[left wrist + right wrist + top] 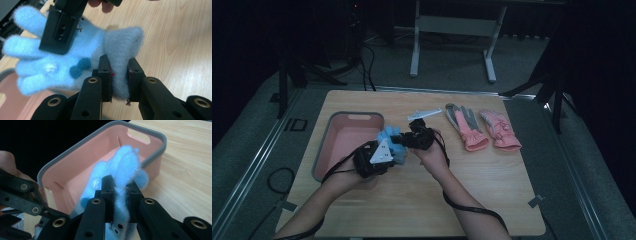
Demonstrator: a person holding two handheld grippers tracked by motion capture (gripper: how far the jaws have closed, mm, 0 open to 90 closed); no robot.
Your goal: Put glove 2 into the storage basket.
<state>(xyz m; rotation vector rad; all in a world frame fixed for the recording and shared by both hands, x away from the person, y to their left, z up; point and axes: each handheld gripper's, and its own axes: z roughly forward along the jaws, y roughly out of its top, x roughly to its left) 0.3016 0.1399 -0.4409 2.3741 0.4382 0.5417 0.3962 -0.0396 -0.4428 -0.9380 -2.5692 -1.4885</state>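
Both grippers (pixel 119 72) (pixel 121 192) pinch unlabelled blue glove (pixel 75 57) beside pink bin (pixel 100 152)

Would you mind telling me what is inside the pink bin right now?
The pink bin shows bare walls and floor. The blue fleece glove, held in front of it, covers part of the floor.

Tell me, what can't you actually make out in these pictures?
- High view: most of the fluffy light-blue knitted glove is covered by the left tool and right tool.
- Right tool view: part of the floor of the pink plastic bin with grey rim sits behind the glove.
- High view: the small white flat object beyond the hands is too small to identify.
- Left tool view: the glove's fingertips are blurred.
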